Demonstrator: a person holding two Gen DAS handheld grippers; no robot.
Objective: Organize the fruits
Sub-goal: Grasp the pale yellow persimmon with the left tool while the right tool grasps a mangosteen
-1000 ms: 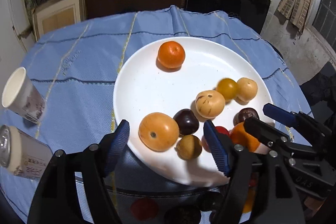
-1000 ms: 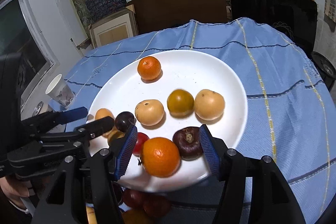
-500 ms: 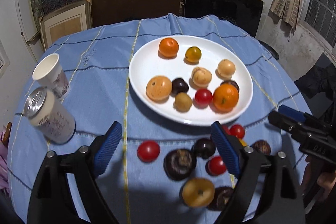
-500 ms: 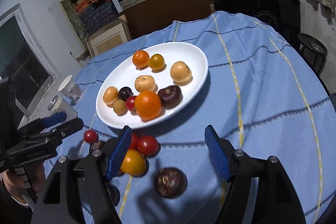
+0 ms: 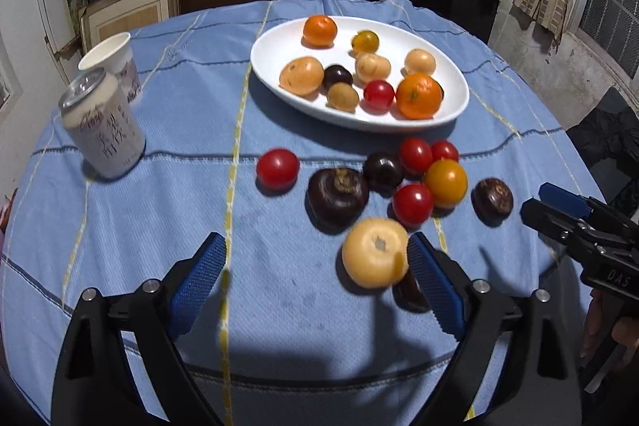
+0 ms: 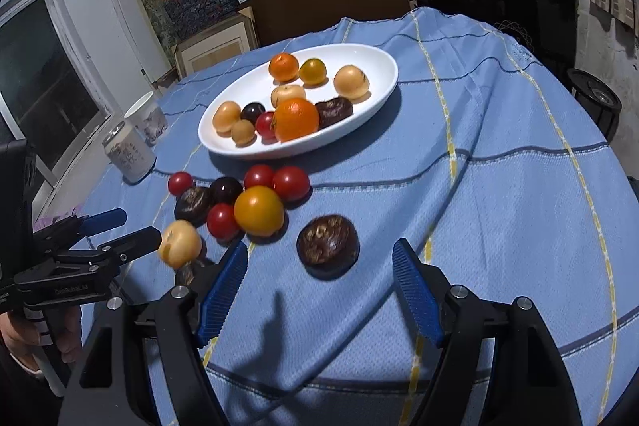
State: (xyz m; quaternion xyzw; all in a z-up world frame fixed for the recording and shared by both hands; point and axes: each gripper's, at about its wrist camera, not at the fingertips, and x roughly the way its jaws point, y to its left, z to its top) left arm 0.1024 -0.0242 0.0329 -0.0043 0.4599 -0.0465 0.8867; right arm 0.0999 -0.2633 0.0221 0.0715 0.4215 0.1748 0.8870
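Blue striped tablecloth [image 5: 167, 130] is covering a round table, with a white plate [image 5: 271, 54] of mixed fruits sitting far of centre and a can [image 5: 102, 126] and paper cup [image 5: 114, 60] standing at the left. Loose fruits [image 5: 383, 186] are lying in a cluster on the cloth just near of the plate. Left gripper [image 5: 315, 278] and right gripper [image 6: 319, 290] are both hovering with jaws apart and gripping nothing, a pale yellow fruit [image 5: 375, 252] sitting just beside the left gripper's right pad and a dark brown fruit [image 6: 327, 240] lying just beyond the right gripper.

A table under a blue cloth [image 5: 191, 114] carries a white plate [image 5: 271, 66], loose fruit [image 5: 277, 168], a can [image 5: 102, 128] and a paper cup [image 5: 114, 60].
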